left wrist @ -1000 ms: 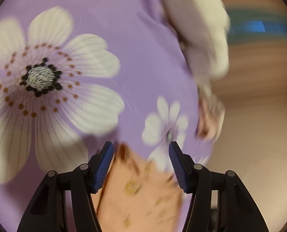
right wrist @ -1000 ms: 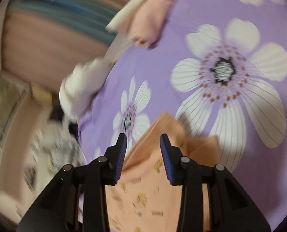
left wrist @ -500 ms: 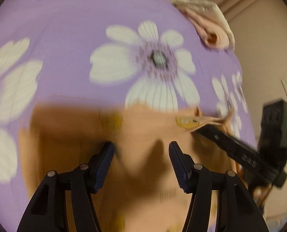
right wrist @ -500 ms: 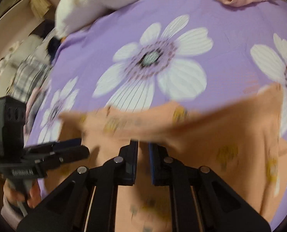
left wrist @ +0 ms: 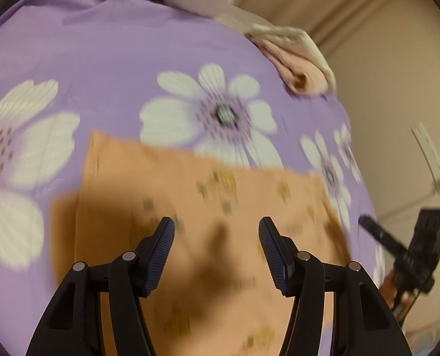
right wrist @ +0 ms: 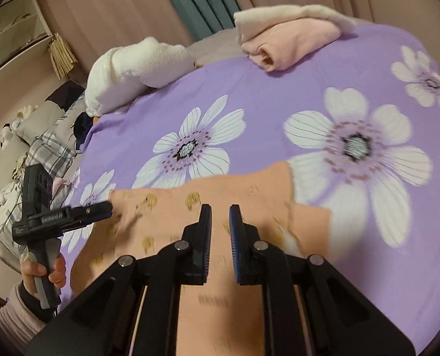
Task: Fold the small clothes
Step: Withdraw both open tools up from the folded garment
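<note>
Orange garment (right wrist: 208, 207) is spread unfolded on bedsheet (right wrist: 264, 106); left gripper (left wrist: 217, 237) gapes empty, right gripper (right wrist: 220, 222) nearly closed, nothing visibly clamped; pink garment (right wrist: 291, 41) lies folded.

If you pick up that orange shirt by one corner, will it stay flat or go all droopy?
Probably droopy. The orange shirt lies thin and flat on the purple bedsheet, with soft, wavy edges, so it likely bends anywhere. It looks light for its size, and would probably slide and bunch if pushed.
</note>
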